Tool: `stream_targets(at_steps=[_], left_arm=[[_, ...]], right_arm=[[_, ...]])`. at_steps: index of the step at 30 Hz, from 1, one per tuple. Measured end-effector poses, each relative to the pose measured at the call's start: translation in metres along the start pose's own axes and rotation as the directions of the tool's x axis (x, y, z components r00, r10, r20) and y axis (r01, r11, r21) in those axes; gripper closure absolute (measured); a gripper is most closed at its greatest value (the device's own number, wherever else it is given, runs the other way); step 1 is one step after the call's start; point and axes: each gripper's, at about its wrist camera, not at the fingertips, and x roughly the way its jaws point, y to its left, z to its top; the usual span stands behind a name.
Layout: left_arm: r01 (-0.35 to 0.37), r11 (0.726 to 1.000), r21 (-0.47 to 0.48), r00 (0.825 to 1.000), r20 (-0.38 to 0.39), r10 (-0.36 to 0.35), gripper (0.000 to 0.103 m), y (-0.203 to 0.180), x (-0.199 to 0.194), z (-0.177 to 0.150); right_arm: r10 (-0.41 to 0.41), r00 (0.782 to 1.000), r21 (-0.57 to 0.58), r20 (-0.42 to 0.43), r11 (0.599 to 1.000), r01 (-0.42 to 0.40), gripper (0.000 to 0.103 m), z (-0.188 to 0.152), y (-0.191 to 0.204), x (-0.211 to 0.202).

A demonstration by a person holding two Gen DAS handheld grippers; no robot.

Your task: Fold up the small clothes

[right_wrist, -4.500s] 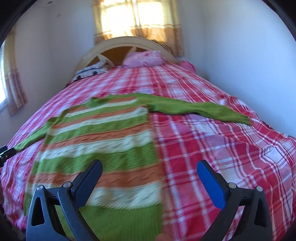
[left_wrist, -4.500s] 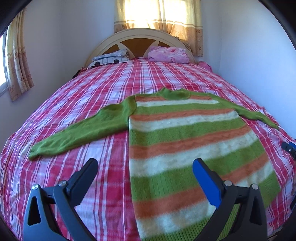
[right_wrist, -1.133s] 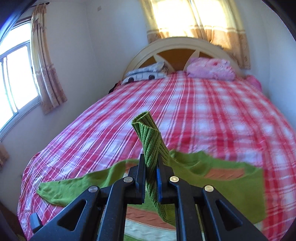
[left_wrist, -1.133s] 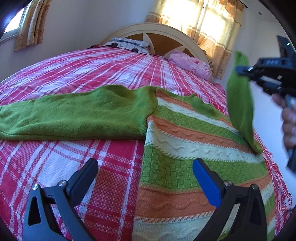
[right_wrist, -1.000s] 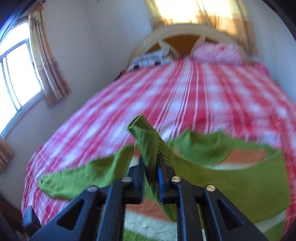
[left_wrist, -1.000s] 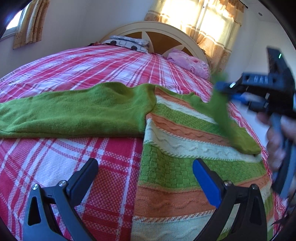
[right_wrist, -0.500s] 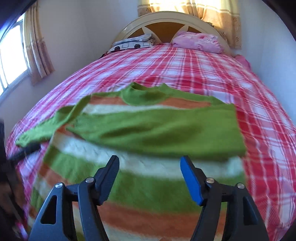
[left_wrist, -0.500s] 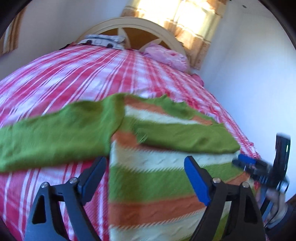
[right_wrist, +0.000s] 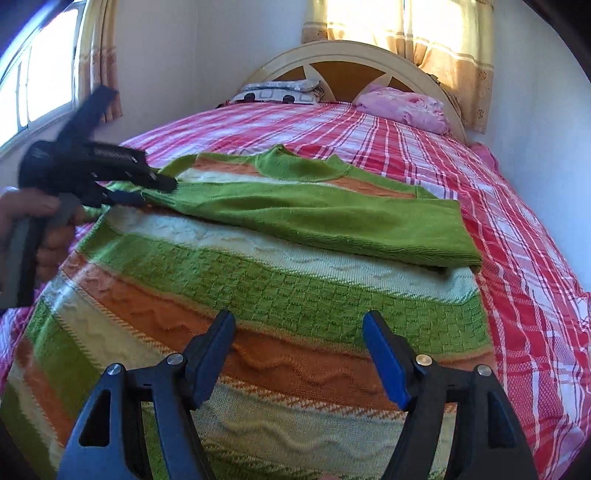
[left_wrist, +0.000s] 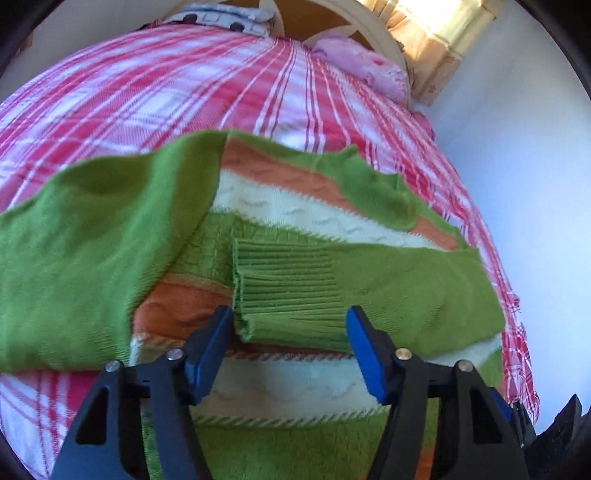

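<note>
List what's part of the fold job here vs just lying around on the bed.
Job:
- striped sweater
- its right sleeve, folded across the chest
- its left sleeve, still spread out
- left hand-held gripper, open at the folded sleeve's cuff
- right hand-held gripper, open

Lying about:
- pink pillow
- patterned pillow
- plaid bedspread

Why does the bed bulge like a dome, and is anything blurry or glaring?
Left wrist view: fisheye lens curves the bed; the sweater near the lens looks soft. Right wrist view: sunlit curtains are washed out; the left gripper is motion-blurred.
</note>
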Motion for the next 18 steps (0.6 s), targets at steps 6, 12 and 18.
stream_targets(at_steps=[6,12,18], left_arm=[[0.025,1.000,-0.008,0.998,0.056,-0.024,0.093,0.010,-0.006,0.005],[0.034,0.999,0.038,0.983,0.176,-0.041,0.094,0.011,-0.046,0.013],[0.001,0.999,0.033,0.976,0.220,-0.008,0.094,0.026,-0.050,0.010]], right_arm=[[-0.007,1.000,0.020,-0.009,1.000,0.007,0.025,-0.005,-0.001,0.003],[-0.010,1.000,0.026,-0.012,1.000,0.011,0.023,-0.007,-0.002,0.003],[-0.020,1.000,0.037,-0.021,0.999,0.021,0.019,-0.008,-0.004,0.004]])
